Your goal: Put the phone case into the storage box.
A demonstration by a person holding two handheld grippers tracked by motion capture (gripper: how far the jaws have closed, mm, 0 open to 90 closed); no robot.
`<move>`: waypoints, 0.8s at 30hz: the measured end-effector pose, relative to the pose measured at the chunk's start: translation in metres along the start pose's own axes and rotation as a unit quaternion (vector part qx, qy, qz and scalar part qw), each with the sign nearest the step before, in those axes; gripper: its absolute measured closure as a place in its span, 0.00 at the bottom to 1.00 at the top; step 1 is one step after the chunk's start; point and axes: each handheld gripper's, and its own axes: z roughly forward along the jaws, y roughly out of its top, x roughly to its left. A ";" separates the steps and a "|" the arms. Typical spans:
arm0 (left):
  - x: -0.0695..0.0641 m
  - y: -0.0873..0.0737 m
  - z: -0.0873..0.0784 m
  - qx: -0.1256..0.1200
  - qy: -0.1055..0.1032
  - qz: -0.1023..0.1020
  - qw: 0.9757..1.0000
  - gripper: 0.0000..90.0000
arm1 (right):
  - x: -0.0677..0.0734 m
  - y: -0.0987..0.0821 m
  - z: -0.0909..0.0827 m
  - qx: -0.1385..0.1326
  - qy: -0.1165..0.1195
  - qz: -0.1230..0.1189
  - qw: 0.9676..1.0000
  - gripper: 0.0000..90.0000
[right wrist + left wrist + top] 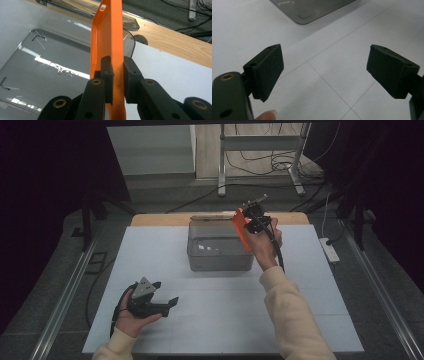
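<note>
My right gripper (248, 222) (118, 78) is shut on an orange phone case (242, 230) (107, 40), with the pads pressing its side edge. It holds the case on edge over the right rim of a clear plastic box (219, 252) (50, 67). My left gripper (167, 302) (324, 72) rests low over the white table mat (210, 320) at the front left, well apart from the box. Its jaws stand wide open with nothing between them. A corner of the box (309, 10) shows at the top of the left gripper view.
The box's clear lid (212, 218) (75, 12) lies behind it on the wooden table edge (160, 219) (175, 40). Cables and a metal stand (260, 150) are on the floor beyond. A power strip (330, 250) lies off the table's right side.
</note>
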 end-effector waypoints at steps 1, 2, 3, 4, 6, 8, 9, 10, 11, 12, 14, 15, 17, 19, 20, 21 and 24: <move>0.000 0.000 0.000 0.000 0.000 0.000 1.000 0.16 | 0.000 0.000 0.000 0.000 0.000 0.001 1.000 0.89; 0.000 0.000 0.000 0.000 0.000 0.000 1.000 0.16 | 0.000 0.000 0.001 0.001 0.002 0.001 1.000 0.89; 0.000 0.000 0.000 0.000 0.000 0.000 1.000 0.15 | 0.000 0.000 0.001 0.002 0.002 0.001 1.000 0.89; 0.000 0.000 0.000 0.000 0.000 0.000 1.000 0.16 | 0.000 0.000 0.001 0.002 0.001 0.001 1.000 0.89; 0.000 0.000 0.000 0.000 0.000 0.000 1.000 0.15 | 0.000 -0.001 0.002 0.002 0.002 0.001 1.000 0.89; 0.000 0.000 0.000 0.000 0.000 0.000 1.000 0.15 | 0.001 -0.001 0.003 0.003 0.001 0.001 1.000 0.89; 0.000 0.000 0.000 0.000 0.000 0.000 1.000 0.15 | 0.001 -0.001 0.003 0.003 0.000 0.001 1.000 0.89; 0.000 0.000 0.000 0.000 0.000 0.000 1.000 0.16 | 0.001 -0.001 0.004 0.004 0.001 0.000 1.000 0.89; 0.000 0.000 0.000 0.000 0.000 0.000 1.000 0.16 | 0.001 -0.001 0.004 0.005 0.000 0.000 1.000 0.89; 0.000 0.000 0.000 0.000 0.000 0.000 1.000 0.16 | 0.002 -0.001 0.004 0.006 0.000 0.000 1.000 0.89; 0.000 0.000 0.000 0.000 0.000 0.000 1.000 0.15 | 0.002 -0.001 0.005 0.006 0.001 -0.001 1.000 0.89; 0.000 0.000 0.000 0.000 0.000 0.000 1.000 0.16 | 0.003 -0.002 0.005 0.006 0.000 -0.001 1.000 0.89; 0.000 0.000 0.000 0.000 0.000 0.000 1.000 0.15 | 0.003 -0.002 0.006 0.008 0.000 -0.002 1.000 0.89; 0.000 0.000 0.000 0.000 0.000 0.000 1.000 0.15 | 0.004 -0.002 0.007 0.010 -0.002 -0.003 1.000 0.89; 0.000 0.000 0.000 0.000 0.000 0.001 1.000 0.16 | 0.004 -0.002 0.007 0.011 -0.002 -0.001 1.000 0.89; 0.000 0.000 0.000 0.000 0.000 0.001 1.000 0.16 | 0.004 -0.002 0.007 0.011 -0.003 -0.001 1.000 0.89; 0.000 0.000 0.000 -0.001 0.000 0.001 1.000 0.16 | 0.005 -0.002 0.008 0.013 -0.005 -0.002 1.000 0.89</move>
